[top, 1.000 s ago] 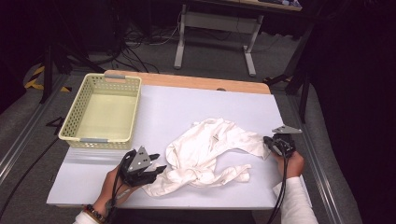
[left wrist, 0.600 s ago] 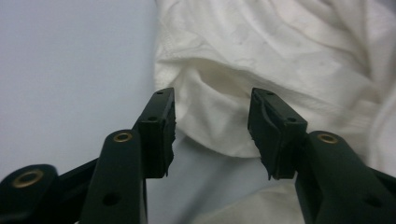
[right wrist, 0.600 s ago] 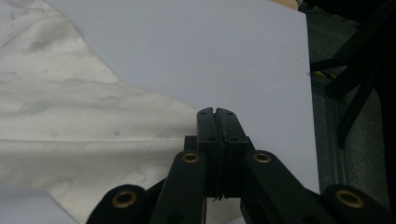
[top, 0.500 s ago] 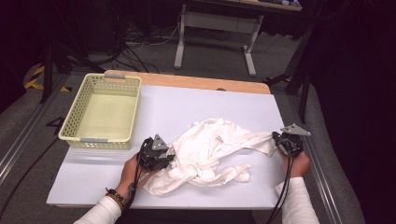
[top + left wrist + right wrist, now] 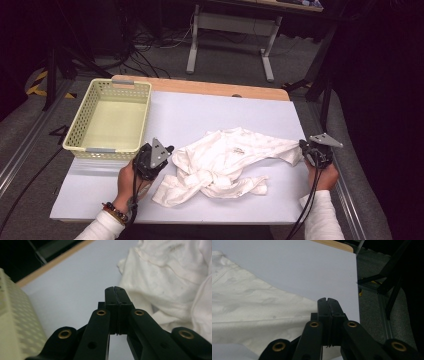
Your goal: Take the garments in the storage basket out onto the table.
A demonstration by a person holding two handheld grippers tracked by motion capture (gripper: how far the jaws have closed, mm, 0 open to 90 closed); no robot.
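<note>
**White garment lying crumpled mid-table; both claws closed and empty at its two ends**

At the far left, a pale yellow plastic basket [image 5: 106, 150] is standing on the grey table [image 5: 215, 107] with nothing in it.

Just beside the basket's near right corner, the left gripper [image 5: 169, 150] is pointing at the garment's left edge. Its jaws have just been closing and are now meeting flat, with no cloth between them in the left gripper view.

The white long-sleeved garment [image 5: 230, 160] is lying mid-table between the two grippers, bunched and twisted along its near side [image 5: 200, 182], with one sleeve [image 5: 280, 147] drawn out to the right.

At the right edge, the right gripper [image 5: 303, 146] is sitting at that sleeve's end. Its jaws are pressed together, and no fabric is showing between the tips, though cloth is running beneath them.

Assessment: the garment is appearing light, soft and limp. It is likely to sag and drag when lifted and is not fragile. A hem, cuff or neckline seam is offering the firmest hold; a pinch on a loose fold is risking slippage.
</note>
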